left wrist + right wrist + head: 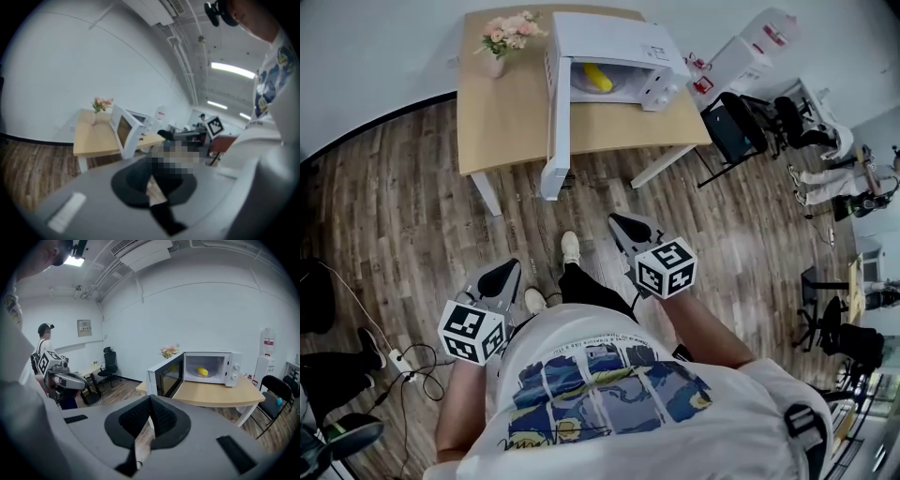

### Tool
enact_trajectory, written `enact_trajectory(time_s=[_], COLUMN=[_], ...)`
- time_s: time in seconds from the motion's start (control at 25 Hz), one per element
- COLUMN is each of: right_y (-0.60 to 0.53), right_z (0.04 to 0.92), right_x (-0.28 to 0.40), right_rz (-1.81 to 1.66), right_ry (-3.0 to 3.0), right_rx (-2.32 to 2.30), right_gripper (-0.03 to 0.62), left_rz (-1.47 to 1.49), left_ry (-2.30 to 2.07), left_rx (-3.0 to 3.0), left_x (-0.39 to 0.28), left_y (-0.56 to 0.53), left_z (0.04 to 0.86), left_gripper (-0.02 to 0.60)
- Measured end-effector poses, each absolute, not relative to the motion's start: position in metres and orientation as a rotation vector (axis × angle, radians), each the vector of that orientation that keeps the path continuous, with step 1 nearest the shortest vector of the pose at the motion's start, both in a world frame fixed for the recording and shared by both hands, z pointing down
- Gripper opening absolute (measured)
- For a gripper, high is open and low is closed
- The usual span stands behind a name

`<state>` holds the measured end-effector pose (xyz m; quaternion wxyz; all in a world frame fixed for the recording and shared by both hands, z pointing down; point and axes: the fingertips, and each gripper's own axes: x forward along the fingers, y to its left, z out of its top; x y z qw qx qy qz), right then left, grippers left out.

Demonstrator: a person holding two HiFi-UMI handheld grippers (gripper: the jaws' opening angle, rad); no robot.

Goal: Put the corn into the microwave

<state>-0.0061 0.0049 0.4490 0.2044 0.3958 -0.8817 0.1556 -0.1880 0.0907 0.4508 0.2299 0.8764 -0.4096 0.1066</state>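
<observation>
The yellow corn (598, 77) lies inside the white microwave (619, 37), whose door (555, 122) hangs wide open over the front edge of the wooden table (506, 122). In the right gripper view the corn (202, 371) rests on the oven's plate. Both grippers are held close to my body over the wood floor, well short of the table. My left gripper (499, 278) and my right gripper (628, 225) are both shut with nothing between the pads. The right gripper (151, 399) points toward the microwave (232, 366). The left gripper (158, 159) has its tips partly under a mosaic patch.
A vase of pink flowers (502, 37) stands on the table's far left corner. A black folding chair (736, 127) sits right of the table, with another person (844, 178) beyond it. Cables and a power strip (398, 361) lie on the floor at my left.
</observation>
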Motion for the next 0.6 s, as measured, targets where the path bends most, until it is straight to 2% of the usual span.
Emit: enact_trajectory(time_s=[0.6], right_y=[0.012], right_z=[0.440], right_x=[0.035], right_rz=[0.376], right_ry=[-2.517], right_rx=[0.987], right_gripper=[0.009], left_rz=[0.394], left_ry=[-1.095], left_rx=[2.420], left_x=[-0.115], left_y=[0.080], left_z=[0.460], left_gripper=[0.009])
